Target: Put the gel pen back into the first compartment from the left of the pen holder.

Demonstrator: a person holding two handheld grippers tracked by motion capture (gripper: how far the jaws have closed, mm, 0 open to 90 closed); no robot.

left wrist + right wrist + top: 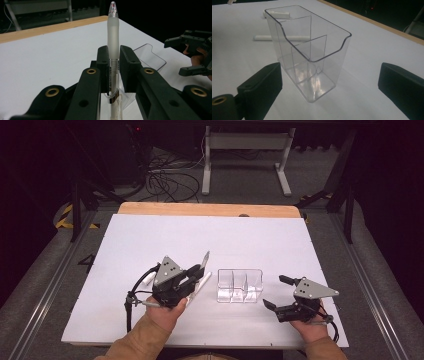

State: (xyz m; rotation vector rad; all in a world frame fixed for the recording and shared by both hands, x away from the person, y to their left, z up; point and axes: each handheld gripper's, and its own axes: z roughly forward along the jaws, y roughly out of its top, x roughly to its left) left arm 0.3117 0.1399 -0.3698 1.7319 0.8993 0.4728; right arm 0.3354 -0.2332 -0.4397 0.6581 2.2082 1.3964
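The pen [113,37] stands between the jaws of the left gripper [192,275], its tip reaching well past their ends. Ahead of those jaws and to their right sits the clear organizer [150,56] on the table [150,235]. A second pen [201,283] lies on the table just beside the left jaws. The organizer stands straight ahead of the right gripper [275,292], between the lines of its two spread jaws but beyond their tips. Beyond the organizer from there, two pens [262,38] lie on the table.

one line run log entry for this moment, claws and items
left claw: shut on pen | right claw: open, holding nothing | clear holder: upright, no pens inside | second pen: on table
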